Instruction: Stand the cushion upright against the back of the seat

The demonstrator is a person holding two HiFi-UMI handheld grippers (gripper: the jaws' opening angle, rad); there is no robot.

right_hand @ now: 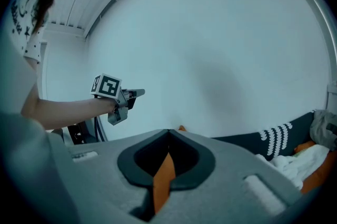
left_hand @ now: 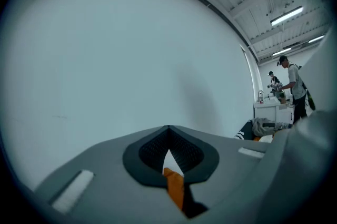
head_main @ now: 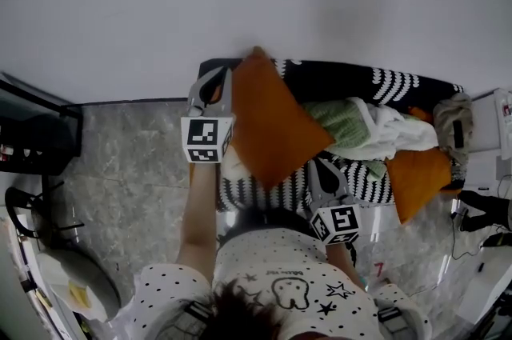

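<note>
An orange cushion (head_main: 272, 126) is lifted off the black-and-white patterned seat (head_main: 368, 178) and stands on a corner, its top corner near the seat's back (head_main: 352, 78) and the white wall. My left gripper (head_main: 218, 88) is shut on the cushion's upper left edge; orange cloth (left_hand: 174, 186) shows pinched between its jaws (left_hand: 169, 157). My right gripper (head_main: 318, 169) is shut on the lower right edge, with an orange fold (right_hand: 164, 175) between its jaws (right_hand: 168, 146). In the right gripper view the left gripper (right_hand: 131, 96) hangs at the left, higher than the right one.
A green and white blanket (head_main: 364, 126) and a second orange cushion (head_main: 418, 178) lie on the seat's right half. A white cabinet (head_main: 496, 122) stands at the right, dark furniture (head_main: 32, 138) at the left on the grey floor. People (left_hand: 292, 86) work far off.
</note>
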